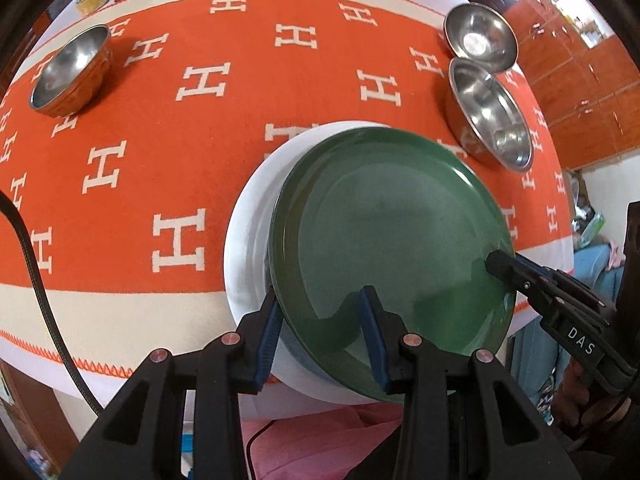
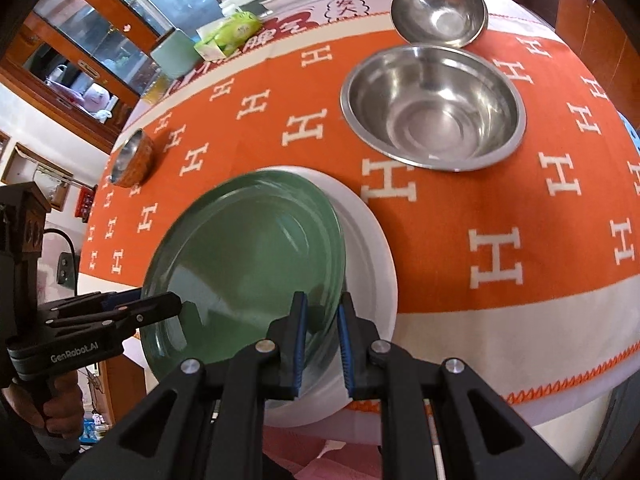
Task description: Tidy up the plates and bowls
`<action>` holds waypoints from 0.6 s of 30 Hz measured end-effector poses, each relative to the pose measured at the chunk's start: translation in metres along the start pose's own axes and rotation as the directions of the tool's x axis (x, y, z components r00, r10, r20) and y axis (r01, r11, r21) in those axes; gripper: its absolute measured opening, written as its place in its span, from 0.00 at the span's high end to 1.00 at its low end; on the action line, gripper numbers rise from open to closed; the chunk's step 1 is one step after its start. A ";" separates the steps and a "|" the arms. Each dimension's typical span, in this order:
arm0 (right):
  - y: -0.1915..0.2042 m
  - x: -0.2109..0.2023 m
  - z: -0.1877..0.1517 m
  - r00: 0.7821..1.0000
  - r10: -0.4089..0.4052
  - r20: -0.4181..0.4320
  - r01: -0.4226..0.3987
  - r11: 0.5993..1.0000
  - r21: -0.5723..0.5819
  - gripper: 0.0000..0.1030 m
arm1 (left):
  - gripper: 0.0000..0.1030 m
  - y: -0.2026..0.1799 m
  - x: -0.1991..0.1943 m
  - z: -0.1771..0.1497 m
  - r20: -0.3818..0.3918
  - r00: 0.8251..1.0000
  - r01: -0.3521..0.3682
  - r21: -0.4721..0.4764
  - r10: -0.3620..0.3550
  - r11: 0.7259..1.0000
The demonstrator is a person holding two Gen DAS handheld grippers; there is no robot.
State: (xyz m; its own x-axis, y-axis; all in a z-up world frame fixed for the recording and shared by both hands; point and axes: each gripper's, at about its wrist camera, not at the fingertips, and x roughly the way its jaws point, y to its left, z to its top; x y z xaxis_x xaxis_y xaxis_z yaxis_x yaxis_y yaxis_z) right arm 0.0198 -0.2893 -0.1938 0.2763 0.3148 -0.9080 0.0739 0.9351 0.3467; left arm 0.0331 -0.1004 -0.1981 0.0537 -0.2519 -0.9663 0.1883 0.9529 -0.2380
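The left hand-held gripper (image 1: pixel 320 320) has its blue-padded fingers clamped on the near rim of the green plate (image 1: pixel 392 236), one finger under the edge and one on the upper face. The right hand-held gripper (image 2: pixel 322 334) pinches the same plate's rim from the other side, its fingers nearly together on the edge. The green plate sits tilted over a larger white plate (image 1: pixel 248 232) lying on the desk (image 1: pixel 120 312) under an orange H-patterned cloth (image 1: pixel 160 120). Beyond the right hand-held gripper stands a large steel bowl (image 2: pixel 434 108), with a smaller steel bowl (image 2: pixel 438 10) just behind it. Far left of the left hand-held gripper stands another steel bowl (image 1: pixel 70 70).
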 end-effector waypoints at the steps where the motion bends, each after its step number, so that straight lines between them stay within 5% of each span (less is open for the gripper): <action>1: 0.000 0.001 -0.001 1.000 -0.005 -0.004 0.005 1.000 0.004 0.85 | 0.64 0.000 0.002 0.000 -0.008 1.000 0.000 0.006 0.000 1.000; 18: 0.005 0.012 -0.014 0.995 -0.102 -0.012 0.103 0.990 0.100 0.77 | 0.64 -0.003 0.015 0.004 -0.092 0.995 0.051 0.146 -0.038 0.988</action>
State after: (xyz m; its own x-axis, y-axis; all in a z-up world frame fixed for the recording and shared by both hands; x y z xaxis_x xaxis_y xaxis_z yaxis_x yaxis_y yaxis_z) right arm 0.0096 -0.2782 -0.2061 0.2560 0.2195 -0.9414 0.1976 0.9414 0.2733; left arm 0.0376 -0.1080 -0.2115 -0.0434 -0.2715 -0.9615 0.3322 0.9037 -0.2702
